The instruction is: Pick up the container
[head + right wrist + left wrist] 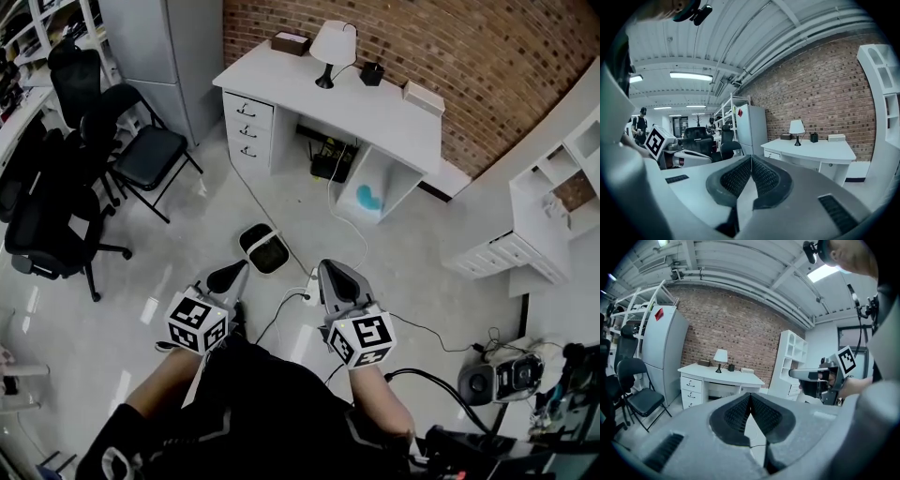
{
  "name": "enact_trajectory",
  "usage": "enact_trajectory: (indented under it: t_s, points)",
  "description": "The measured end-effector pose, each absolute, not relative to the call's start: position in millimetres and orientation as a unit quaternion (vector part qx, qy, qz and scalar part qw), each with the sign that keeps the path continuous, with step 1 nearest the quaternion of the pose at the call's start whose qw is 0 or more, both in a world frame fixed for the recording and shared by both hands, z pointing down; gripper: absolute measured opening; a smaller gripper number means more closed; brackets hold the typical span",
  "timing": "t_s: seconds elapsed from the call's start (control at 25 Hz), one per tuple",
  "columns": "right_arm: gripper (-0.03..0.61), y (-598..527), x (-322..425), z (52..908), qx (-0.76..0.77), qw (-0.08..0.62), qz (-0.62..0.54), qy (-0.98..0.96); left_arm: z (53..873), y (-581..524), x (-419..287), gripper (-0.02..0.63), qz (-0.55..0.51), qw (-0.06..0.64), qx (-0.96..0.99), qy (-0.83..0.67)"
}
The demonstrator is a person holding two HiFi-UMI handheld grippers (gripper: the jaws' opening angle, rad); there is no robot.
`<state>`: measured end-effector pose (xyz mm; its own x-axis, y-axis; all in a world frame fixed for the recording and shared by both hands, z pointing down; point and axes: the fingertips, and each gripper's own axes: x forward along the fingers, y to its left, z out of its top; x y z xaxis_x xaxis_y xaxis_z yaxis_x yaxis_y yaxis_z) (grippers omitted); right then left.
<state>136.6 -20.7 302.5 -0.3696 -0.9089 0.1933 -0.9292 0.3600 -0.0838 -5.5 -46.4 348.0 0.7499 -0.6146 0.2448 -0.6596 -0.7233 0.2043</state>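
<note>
Approach step; nothing picked up yet.

- Left gripper [221, 279]: jaws together, pads meeting at the tip, nothing between them. The left gripper view shows the same.
- Right gripper [334, 272]: jaws likewise closed on nothing, confirmed in the right gripper view. Both grippers are held side by side in front of the person, pointing towards the white desk [394, 122].
- Likeliest target is the white-rimmed container [263, 249], dark inside. It stands on open floor [187, 234], well short of the desk's front edge. It sits just ahead of the left gripper's tip and apart from it. A cable [281, 323] trails across the floor close by.
- Neither gripper view shows this container; both look over it at the desk and the brick wall [450, 47].
- On the desk top: table lamp [330, 45] near the back edge, brown box [291, 42] at the back left corner, small dark pot [372, 73] beside the lamp, flat white box [424, 97] towards the right end. The pot could be the intended item instead; I cannot settle which.

Next move, as I judge it: open one gripper, tip it downwards towards the floor container, and bring the jaws over one wall of the rim before closing. Watch the cable.
</note>
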Motion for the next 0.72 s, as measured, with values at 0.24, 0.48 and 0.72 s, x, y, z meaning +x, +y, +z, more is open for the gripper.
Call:
enact_trajectory:
  t_s: [0.24,0.48,0.72]
  points:
    - [0.008,-71,126,309,0.556,0.060,0.094,-0.824,358,-101,-14,0.011,0.094,0.143,0.927,-0.333]
    - [0.008,-126,118,322,0.571,0.059,0.103,-0.812,375,-152,-31,0.011,0.110,0.151,0.930,-0.318]
    - [0.008,-167,104,327,0.586,0.062,0.112,-0.800,378,-197,-42,0.011,0.107,0.152,0.937,-0.297]
